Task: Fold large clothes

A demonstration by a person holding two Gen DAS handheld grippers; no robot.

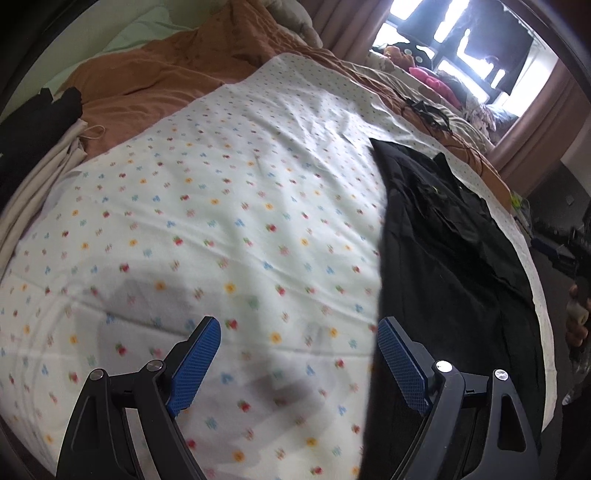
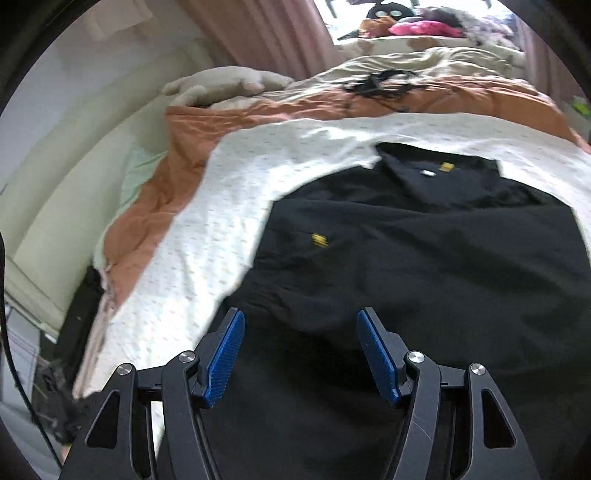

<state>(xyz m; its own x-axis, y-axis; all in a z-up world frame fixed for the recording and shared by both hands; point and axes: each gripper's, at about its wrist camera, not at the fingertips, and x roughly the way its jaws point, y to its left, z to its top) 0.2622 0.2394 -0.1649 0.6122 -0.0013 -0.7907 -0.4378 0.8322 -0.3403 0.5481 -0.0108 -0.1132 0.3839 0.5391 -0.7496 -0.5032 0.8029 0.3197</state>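
Observation:
A large black garment (image 2: 424, 266) with small yellow logos lies spread on a white flower-print sheet (image 2: 207, 229) on the bed. In the left wrist view the garment (image 1: 443, 258) lies at the right, over the sheet (image 1: 221, 206). My left gripper (image 1: 299, 328) is open and empty above the sheet, its right finger at the garment's left edge. My right gripper (image 2: 300, 321) is open and empty just above the garment's near part.
An orange blanket (image 1: 155, 77) lies beyond the sheet. Folded beige and black clothes (image 1: 40, 140) are stacked at the left. Black cables (image 2: 376, 86) and soft toys (image 2: 417, 26) lie at the far end by the curtained window (image 1: 472, 48).

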